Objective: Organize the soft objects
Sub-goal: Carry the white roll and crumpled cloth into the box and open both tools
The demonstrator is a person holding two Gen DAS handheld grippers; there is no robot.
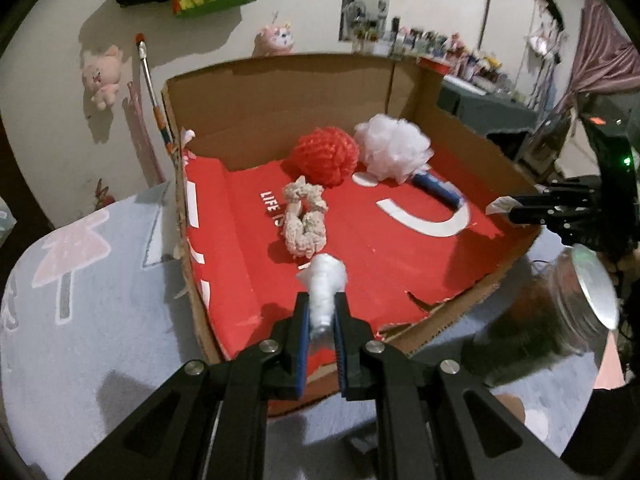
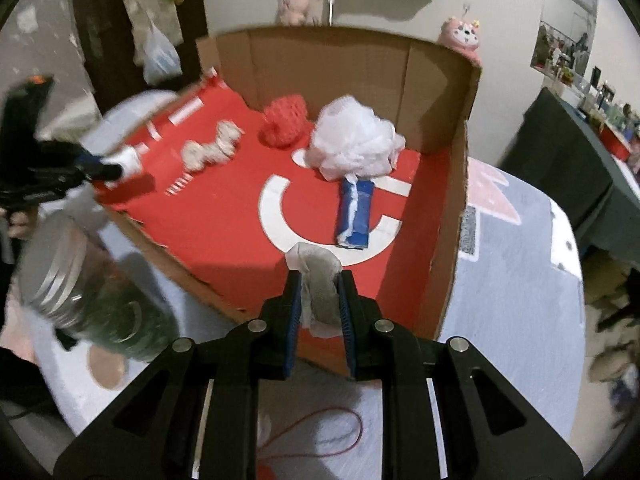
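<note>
An open cardboard box (image 1: pixel 280 96) (image 2: pixel 332 64) with a red floor lies on the table. Inside are a red mesh ball (image 1: pixel 324 156) (image 2: pixel 285 125), a white bath pouf (image 1: pixel 394 148) (image 2: pixel 354 142), a cream rope knot (image 1: pixel 304 216) (image 2: pixel 212 148) and a blue and white packet (image 1: pixel 438 190) (image 2: pixel 356 214). My left gripper (image 1: pixel 322 312) (image 2: pixel 112 170) is shut on a white cotton wad (image 1: pixel 326 284) over the box's near edge. My right gripper (image 2: pixel 319 300) (image 1: pixel 516 208) is shut on a crumpled white-grey tissue (image 2: pixel 320 280) (image 1: pixel 498 205) over the box's front edge.
The box sits on a grey-blue cloth with pink tree prints (image 1: pixel 80 272) (image 2: pixel 512 280). A glass jar with a metal lid (image 1: pixel 576 300) (image 2: pixel 80 292) lies beside the box. A red cord (image 2: pixel 320 436) lies on the cloth. Plush toys hang on the wall (image 1: pixel 102 76).
</note>
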